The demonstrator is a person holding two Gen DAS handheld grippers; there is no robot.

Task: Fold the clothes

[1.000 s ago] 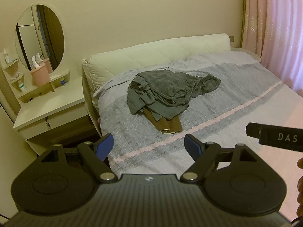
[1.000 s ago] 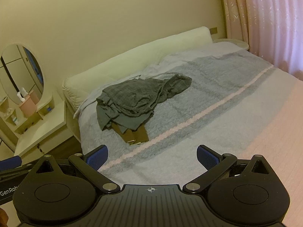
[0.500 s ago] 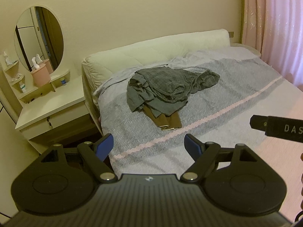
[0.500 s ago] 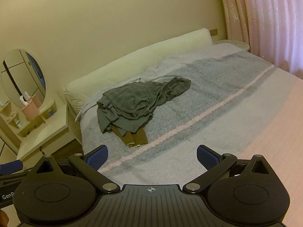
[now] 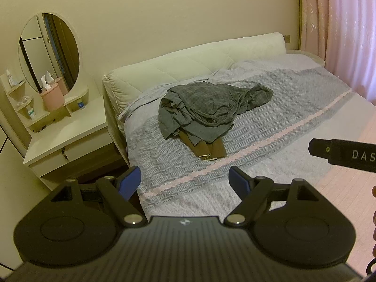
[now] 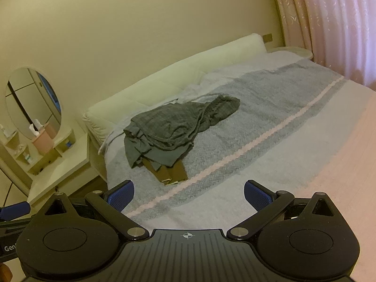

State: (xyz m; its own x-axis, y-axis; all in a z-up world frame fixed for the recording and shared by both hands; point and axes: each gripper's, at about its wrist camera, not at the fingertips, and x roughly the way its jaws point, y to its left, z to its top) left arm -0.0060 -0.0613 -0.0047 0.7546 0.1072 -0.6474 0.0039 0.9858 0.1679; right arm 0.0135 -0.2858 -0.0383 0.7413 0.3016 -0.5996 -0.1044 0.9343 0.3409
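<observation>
A crumpled heap of grey clothes (image 5: 209, 108) (image 6: 174, 127) lies on the bed near the headboard. Folded brown trousers (image 5: 209, 149) (image 6: 171, 171) stick out from under the heap toward me. My left gripper (image 5: 185, 179) is open, held above the near-left part of the bed, well short of the heap. My right gripper (image 6: 189, 192) is open too, further right and equally far from the clothes. Nothing sits between either pair of fingers. The right gripper's body (image 5: 345, 156) shows at the right edge of the left wrist view.
The bed has a grey and pink cover (image 5: 293, 108) (image 6: 293, 108) and a cream padded headboard (image 5: 195, 61). A cream dressing table (image 5: 65, 136) with an oval mirror and a pink tissue holder (image 5: 52, 97) stands left of the bed. Pink curtains (image 5: 347, 28) hang at the right.
Both grippers have drawn back and tilted a little, so the clothes heap appears slightly higher and further off. The fingers have stayed open.
</observation>
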